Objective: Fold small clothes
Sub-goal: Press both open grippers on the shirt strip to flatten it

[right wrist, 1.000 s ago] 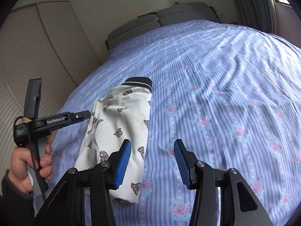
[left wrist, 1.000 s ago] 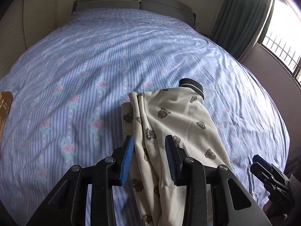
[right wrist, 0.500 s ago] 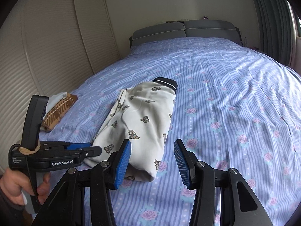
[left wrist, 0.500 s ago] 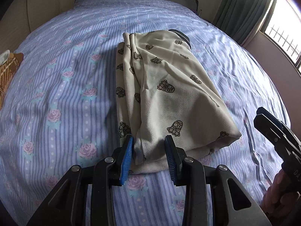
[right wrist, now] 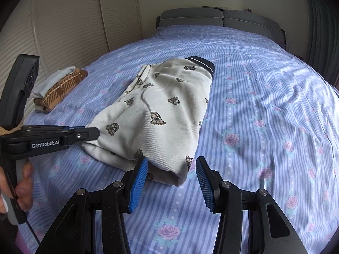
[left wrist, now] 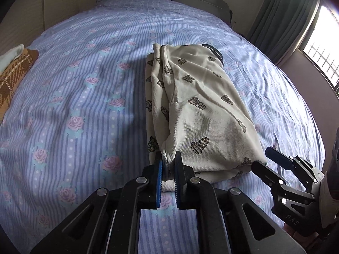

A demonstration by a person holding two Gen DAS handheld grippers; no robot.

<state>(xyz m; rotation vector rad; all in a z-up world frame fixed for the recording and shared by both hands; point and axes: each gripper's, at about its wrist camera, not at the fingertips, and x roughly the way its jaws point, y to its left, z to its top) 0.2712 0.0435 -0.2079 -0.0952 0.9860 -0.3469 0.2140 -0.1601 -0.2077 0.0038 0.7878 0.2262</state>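
Lying lengthwise mid-bed [left wrist: 84, 105], the cream printed garment [left wrist: 197, 110] was folded narrow, its crosswise fold left; the left gripper [left wrist: 168, 167] pinched its near-left corner, while the right gripper [right wrist: 169, 176] gaped wide at the near-right corner.

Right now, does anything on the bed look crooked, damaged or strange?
Nothing looks damaged or spilled. The cream bear-print garment lies half-folded, its layered left edge uneven, with lower layers sticking out. The left gripper pinches its near corner; the right gripper is open at the other corner.
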